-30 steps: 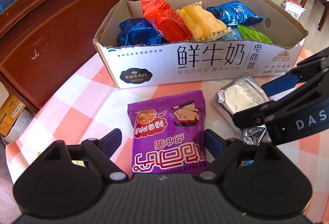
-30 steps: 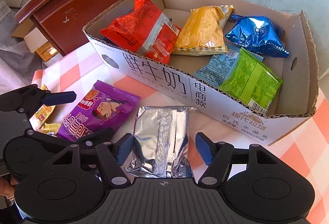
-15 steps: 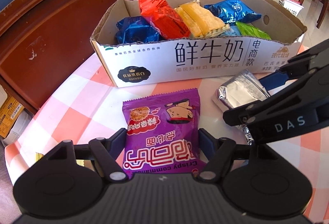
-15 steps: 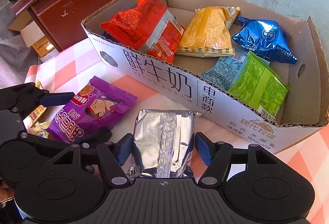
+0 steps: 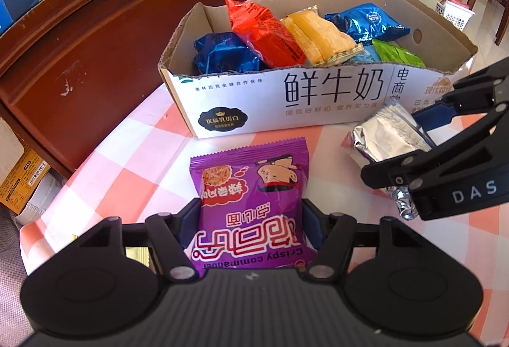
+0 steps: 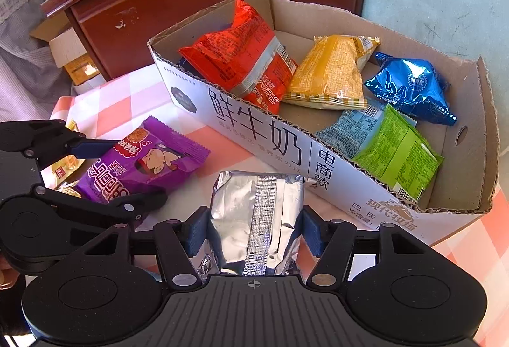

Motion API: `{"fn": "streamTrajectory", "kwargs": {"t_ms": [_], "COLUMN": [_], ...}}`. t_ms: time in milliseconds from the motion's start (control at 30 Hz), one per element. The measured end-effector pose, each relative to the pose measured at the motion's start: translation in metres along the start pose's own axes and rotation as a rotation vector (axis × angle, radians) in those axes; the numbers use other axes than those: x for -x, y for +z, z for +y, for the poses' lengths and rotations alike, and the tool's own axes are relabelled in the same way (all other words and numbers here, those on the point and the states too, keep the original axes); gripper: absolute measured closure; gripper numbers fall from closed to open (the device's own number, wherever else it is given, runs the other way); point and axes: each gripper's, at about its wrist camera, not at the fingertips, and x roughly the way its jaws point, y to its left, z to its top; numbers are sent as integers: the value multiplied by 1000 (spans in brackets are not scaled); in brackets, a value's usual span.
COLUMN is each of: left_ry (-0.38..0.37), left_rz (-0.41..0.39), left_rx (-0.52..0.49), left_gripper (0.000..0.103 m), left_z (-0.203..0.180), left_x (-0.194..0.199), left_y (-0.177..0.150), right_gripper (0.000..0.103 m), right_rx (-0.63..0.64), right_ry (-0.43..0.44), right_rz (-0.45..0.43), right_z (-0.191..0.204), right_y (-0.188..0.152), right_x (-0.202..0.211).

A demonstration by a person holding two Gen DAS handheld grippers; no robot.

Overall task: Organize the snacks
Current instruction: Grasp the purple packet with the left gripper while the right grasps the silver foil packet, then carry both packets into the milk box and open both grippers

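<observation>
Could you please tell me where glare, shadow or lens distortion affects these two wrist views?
Left wrist view: fisheye bends the cardboard box; sunlight glares off the silver packet; the purple packet stays sharp. Right wrist view: glare on the blue packet; the box wall shades the floor beside the green packet; dark corners.

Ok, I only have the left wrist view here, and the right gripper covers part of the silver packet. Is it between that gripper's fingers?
Observer: Yes. The silver packet sits between the fingers of the right gripper, which are closing, with the pads touching both its sides.
Operator: Any free room in the box?
Observer: Bare floor shows in the cardboard box behind the red packet and the yellow packet.
Operator: Anything else loose?
Observer: Small yellow sachets lie left of the purple packet.
</observation>
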Motion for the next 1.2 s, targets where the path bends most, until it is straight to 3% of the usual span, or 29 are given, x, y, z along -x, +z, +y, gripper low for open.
{"fn": "streamTrajectory", "kwargs": {"t_ms": [233,1200], "left_ry": [-1,114], "left_rz": [-31,-145], "left_rx": [41,126], "left_gripper": [39,39], "left_z": [8,23], "left_x": [12,42], "left_y": [0,14], "right_gripper": [42,42], "right_rx": [12,73], "right_ry": [12,15], "right_rz": [-37,-144], "right_z": [1,5], "right_y": [0,3], "right_x": [11,41]}}
